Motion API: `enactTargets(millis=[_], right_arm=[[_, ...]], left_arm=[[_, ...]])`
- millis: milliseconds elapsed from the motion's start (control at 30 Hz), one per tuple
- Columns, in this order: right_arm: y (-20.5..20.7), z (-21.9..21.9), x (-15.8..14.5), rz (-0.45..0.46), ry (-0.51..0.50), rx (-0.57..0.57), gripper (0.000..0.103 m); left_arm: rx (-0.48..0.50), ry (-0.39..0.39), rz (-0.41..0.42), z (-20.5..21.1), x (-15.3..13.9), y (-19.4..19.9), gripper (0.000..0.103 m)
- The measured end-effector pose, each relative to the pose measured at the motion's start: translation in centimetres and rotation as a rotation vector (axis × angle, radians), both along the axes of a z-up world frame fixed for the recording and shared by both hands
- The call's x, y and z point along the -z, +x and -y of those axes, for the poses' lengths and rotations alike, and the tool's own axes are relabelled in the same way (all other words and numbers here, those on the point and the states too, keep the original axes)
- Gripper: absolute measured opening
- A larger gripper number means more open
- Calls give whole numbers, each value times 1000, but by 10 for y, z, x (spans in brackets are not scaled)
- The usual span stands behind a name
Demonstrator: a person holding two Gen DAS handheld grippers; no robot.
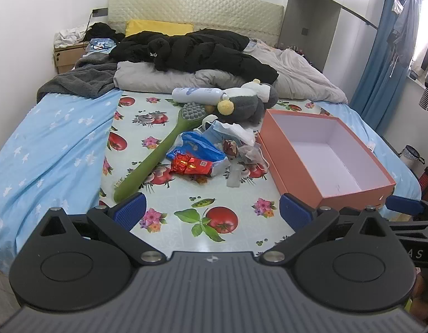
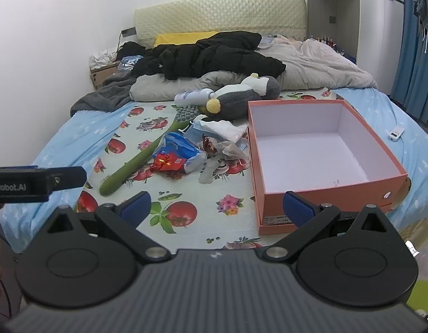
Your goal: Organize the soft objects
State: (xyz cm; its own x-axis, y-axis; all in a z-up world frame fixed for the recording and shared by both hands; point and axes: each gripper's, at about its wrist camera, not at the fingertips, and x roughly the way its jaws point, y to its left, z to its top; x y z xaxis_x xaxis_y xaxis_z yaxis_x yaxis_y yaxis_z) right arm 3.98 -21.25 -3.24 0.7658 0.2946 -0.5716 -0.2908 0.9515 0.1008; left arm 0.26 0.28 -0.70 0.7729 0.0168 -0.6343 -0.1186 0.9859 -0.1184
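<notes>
While both claws, left (image 1: 211, 211) and right (image 2: 218, 206), gape wide, clutter (image 1: 211, 152) crowds beside the orange box (image 1: 377, 188).

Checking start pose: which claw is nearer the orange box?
Right. The right claw hangs open at the orange box, one finger over its near corner. The left claw, also open, sits left of the box, over the tomato-print sheet.
</notes>
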Motion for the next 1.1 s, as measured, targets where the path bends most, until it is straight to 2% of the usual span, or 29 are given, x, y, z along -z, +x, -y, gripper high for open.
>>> enactTargets(millis=[467, 667, 1100], right_arm=[[2, -5, 3, -13, -8, -8, 103], [6, -9, 6, -28, 0, -13, 103], [14, -11, 19, -60, 22, -9, 103]], left_arm=[[16, -15, -29, 1, 5, 1, 103], [9, -61, -30, -5, 2, 1, 103], [-10, -60, -80, -13, 20, 19, 103]])
